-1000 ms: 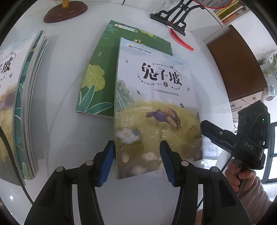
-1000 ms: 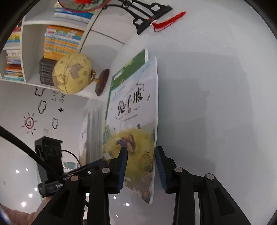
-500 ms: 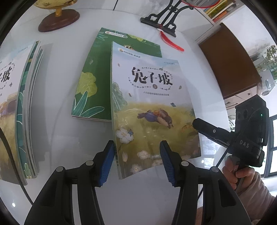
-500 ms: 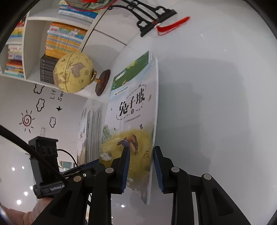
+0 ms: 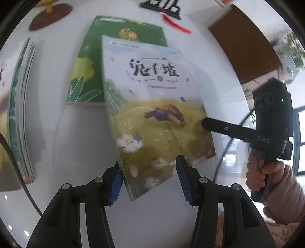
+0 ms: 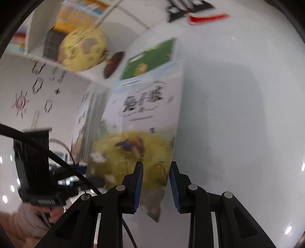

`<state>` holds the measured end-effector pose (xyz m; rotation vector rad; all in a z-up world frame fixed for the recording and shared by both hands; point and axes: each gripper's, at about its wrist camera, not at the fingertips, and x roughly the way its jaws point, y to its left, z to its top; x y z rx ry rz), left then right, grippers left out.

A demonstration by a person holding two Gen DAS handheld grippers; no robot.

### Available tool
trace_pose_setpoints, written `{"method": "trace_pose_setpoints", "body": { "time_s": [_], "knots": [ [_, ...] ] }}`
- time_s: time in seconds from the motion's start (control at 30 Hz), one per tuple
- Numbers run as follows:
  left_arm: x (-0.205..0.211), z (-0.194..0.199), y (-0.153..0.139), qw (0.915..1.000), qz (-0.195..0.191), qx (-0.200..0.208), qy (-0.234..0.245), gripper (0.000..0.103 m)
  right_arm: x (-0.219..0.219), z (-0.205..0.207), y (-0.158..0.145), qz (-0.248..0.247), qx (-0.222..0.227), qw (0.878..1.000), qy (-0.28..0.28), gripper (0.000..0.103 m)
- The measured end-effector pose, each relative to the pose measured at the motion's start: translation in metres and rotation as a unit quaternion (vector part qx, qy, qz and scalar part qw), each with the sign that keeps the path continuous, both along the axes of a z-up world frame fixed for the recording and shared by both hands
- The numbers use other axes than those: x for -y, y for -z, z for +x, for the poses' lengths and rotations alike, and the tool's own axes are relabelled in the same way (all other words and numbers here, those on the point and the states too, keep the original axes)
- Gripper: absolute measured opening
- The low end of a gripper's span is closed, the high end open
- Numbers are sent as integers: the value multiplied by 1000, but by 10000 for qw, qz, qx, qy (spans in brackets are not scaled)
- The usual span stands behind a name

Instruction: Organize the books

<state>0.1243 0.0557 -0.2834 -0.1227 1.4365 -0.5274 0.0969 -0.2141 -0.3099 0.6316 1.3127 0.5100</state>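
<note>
Glossy white tabletop (image 5: pixel 76 133) in a room with a white wall shelf holding rows of books (image 6: pixel 80 11) and black wall decals; a brown cabinet (image 5: pixel 242 47) stands past the table's far edge.

Left gripper (image 5: pixel 146 179): jaws part open, spread wider than the book corner lying between them. The left blue pad sits at or against the spine edge; contact cannot be confirmed. The right pad stands clear of the cover.

Right gripper (image 6: pixel 155 183): jaws narrow, straddling the right edge of the rabbit-cover book (image 5: pixel 152 106). Blur prevents confirming that the pads press on it. In the left wrist view one black finger (image 5: pixel 219 126) of this tool lies over the cover's right edge, with a hand (image 5: pixel 261 171) in a pale sleeve on the grip.

Rabbit-cover book: directly ahead of both grippers, its near corner raised off the table and its far end overlapping the green book (image 5: pixel 91 63), which lies flat ahead and slightly left of the left gripper.

A stack of books (image 5: pixel 17 114) lies far left of the left gripper. A yellow globe (image 6: pixel 82 49) on a brown base stands ahead-left of the right gripper. A black ornamental stand (image 5: pixel 164 5) with a red tassel (image 5: pixel 177 26) sits beyond the green book.
</note>
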Motion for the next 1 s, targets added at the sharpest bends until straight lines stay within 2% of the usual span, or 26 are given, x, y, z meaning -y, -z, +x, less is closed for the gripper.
{"method": "trace_pose_setpoints", "body": {
  "time_s": [0.07,0.17,0.23,0.3,0.4,0.57,0.63,1.0],
  "knots": [
    [-1,4,1,9999,88,-53,-86,46,8,0,5,277,-106,9992,253,28],
    [6,6,0,9983,581,63,48,42,8,-2,5,366,-117,9985,399,28],
    [14,4,-3,9937,1067,291,191,42,0,-3,-7,53,293,9992,265,17],
    [21,0,-8,9893,1314,545,336,39,-13,-5,-21,-497,639,9967,99,8],
    [28,-4,-17,9826,1539,881,547,39,-29,-7,-35,-1034,926,9903,-114,8],
    [29,-6,-40,9784,1480,1323,570,37,-44,-15,-62,-1393,1504,9777,-462,8],
    [29,-4,-46,9789,1416,1371,540,37,-47,-16,-72,-1447,1658,9741,-516,8],
    [10,-8,-70,9814,1045,1598,197,37,-64,-16,-101,-1558,1941,9672,-510,8]
  ]
}}
